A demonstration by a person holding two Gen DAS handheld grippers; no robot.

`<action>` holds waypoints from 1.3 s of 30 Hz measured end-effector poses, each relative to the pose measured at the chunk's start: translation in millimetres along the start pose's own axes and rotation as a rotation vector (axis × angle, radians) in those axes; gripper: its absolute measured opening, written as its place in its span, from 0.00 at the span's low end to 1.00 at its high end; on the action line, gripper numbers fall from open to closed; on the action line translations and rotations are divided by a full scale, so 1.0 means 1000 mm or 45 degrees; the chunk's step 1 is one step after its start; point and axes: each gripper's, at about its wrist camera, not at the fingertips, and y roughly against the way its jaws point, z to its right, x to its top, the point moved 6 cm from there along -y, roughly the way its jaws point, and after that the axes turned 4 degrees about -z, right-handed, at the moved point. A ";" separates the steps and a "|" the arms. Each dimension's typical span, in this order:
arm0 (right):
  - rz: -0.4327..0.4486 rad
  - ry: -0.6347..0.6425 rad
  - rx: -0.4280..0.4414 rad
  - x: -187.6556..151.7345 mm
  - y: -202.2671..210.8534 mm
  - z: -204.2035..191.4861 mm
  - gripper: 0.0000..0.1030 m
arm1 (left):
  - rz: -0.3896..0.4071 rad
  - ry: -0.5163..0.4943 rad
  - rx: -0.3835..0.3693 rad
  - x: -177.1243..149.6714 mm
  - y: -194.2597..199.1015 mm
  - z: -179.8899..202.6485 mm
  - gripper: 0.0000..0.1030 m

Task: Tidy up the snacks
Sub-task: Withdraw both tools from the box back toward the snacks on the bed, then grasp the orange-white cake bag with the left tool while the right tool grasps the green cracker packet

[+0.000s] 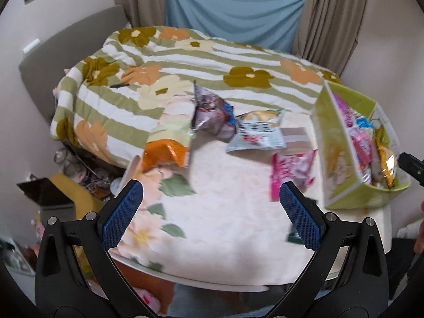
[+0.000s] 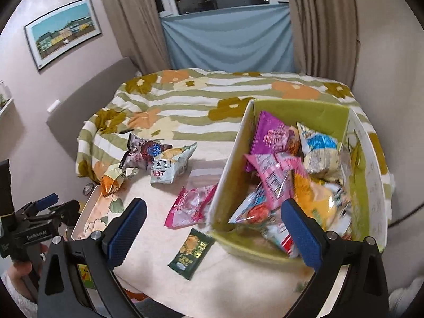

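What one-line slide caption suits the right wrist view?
Open right hand-held gripper hovers by a green box filled with snacks; five packets, including a dark green packet, lie outside.

**Both grippers open, empty**

Left gripper [image 1: 210, 209]: jaws spread wide, blue pads [image 1: 122, 214] clear, nothing held. Right gripper [image 2: 213, 228]: same, jaws wide apart, empty. A hand [image 2: 20, 267] grips the left gripper's handle, low left in right wrist view.

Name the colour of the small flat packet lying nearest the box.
Dark green packet, clearest in right wrist view.

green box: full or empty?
Partly full. The green box holds a heap of snack packets, pink and purple among them, below its rim.
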 end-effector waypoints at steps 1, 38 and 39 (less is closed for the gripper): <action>0.002 -0.021 -0.020 -0.002 0.000 -0.003 0.98 | -0.012 -0.011 -0.009 0.001 -0.004 -0.006 0.99; -0.320 -0.470 -0.364 -0.106 -0.146 -0.041 0.98 | -0.075 -0.853 0.150 0.026 -0.196 -0.031 0.93; -0.322 -0.472 -0.361 -0.107 -0.148 -0.041 0.98 | -0.073 -0.858 0.154 0.027 -0.197 -0.030 0.92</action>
